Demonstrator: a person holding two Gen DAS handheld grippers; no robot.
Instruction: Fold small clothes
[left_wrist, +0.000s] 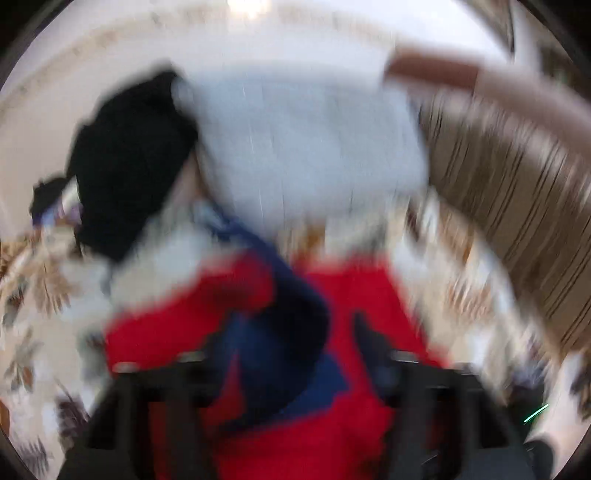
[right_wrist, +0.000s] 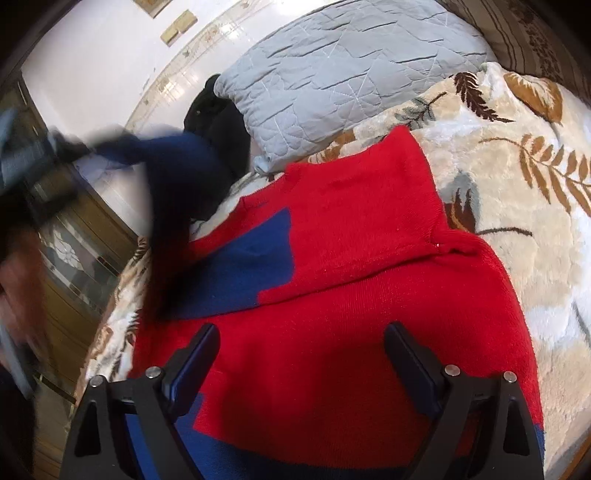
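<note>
A red and navy knitted sweater (right_wrist: 351, 236) lies on a leaf-patterned blanket (right_wrist: 517, 177). My right gripper (right_wrist: 301, 343) is open just above the sweater's red body, holding nothing. In the right wrist view the left gripper (right_wrist: 44, 155) is a blurred shape at the far left, lifting a navy sleeve (right_wrist: 177, 158) off the bed. The left wrist view is heavily motion-blurred: navy fabric (left_wrist: 280, 332) runs between the fingers (left_wrist: 369, 332) over the red sweater (left_wrist: 369, 295). Its jaws look closed on the sleeve.
A grey quilted pillow (right_wrist: 332, 66) lies at the head of the bed, with a black garment (right_wrist: 221, 125) beside it. A striped headboard (left_wrist: 517, 206) is at the right. A white wall and wooden furniture (right_wrist: 74, 258) stand to the left.
</note>
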